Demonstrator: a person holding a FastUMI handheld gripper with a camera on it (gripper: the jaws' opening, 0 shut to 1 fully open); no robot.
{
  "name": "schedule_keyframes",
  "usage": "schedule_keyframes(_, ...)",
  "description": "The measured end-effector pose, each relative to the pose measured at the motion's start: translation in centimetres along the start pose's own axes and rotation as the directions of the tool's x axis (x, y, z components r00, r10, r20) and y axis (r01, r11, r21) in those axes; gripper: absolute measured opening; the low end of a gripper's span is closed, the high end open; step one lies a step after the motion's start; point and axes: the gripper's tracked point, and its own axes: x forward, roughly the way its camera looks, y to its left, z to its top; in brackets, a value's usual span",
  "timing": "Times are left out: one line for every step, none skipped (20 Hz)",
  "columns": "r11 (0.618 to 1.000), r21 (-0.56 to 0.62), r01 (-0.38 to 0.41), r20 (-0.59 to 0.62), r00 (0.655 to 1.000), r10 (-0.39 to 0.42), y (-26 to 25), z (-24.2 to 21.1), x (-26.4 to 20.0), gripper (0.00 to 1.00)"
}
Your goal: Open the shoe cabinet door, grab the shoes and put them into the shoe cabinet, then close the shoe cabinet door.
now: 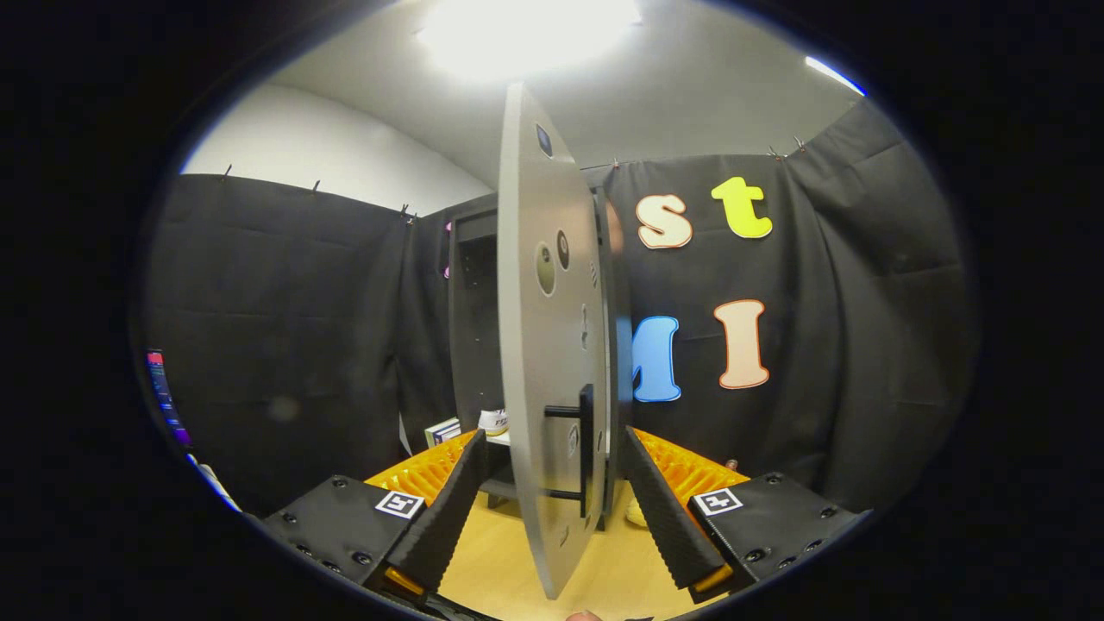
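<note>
- My gripper (pixel 552 517): fingers spread wide, touching nothing.
- Cabinet door (pixel 548 345) stands edge-on between the fingers, swung open; its black handle (pixel 585 448) sits just ahead.
- Beyond, I see the shoe cabinet (pixel 474 328), dark inside.
- Wooden floor (pixel 500 561) below.

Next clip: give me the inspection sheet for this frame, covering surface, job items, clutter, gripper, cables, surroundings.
Surface: light wooden floor, bare near the fingers.
Job's things: shoe cabinet stands ahead; its grey door is swung open, edge-on between the fingers, black handle facing right. A white shoe lies low, left of the door.
Clutter: a small box beside the shoe.
Gripper: gripper open, fingers either side of the door, not pressing it.
Cables: nothing seen.
Surroundings: black cloth wall, white ceiling with a bright light.
</note>
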Motion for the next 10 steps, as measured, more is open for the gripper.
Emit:
schedule_keyframes(1.0, -0.003, 0.01, -0.006, 1.0, -0.01, -0.6, -0.3, 0.4, 0.97)
schedule_keyframes(1.0, -0.006, 0.022, -0.011, 1.0, -0.022, -1.2, -0.8, 0.7, 0.97)
schedule_keyframes(0.999, -0.006, 0.032, -0.016, 0.999, -0.032, -1.8, -1.1, 1.2, 0.97)
schedule_keyframes(0.999, -0.003, 0.034, -0.025, 0.999, -0.034, -2.0, -1.5, 1.6, 0.97)
schedule_keyframes(1.0, 0.003, 0.028, -0.037, 0.999, -0.028, -2.0, -2.0, 2.0, 0.97)
schedule_keyframes(1.0, 0.01, 0.02, -0.05, 0.999, -0.019, -2.0, -2.4, 2.6, 0.97)
schedule_keyframes(1.0, 0.014, 0.014, -0.061, 0.998, -0.013, -1.9, -2.7, 2.9, 0.97)
schedule_keyframes(1.0, 0.02, 0.006, -0.06, 0.998, -0.005, -1.9, -2.6, 3.2, 0.97)
schedule_keyframes(0.999, 0.032, -0.012, -0.063, 0.998, 0.014, -1.6, -2.7, 3.5, 0.97)
schedule_keyframes(0.998, 0.045, -0.033, -0.068, 0.997, 0.037, -1.2, -2.9, 3.8, 0.98)
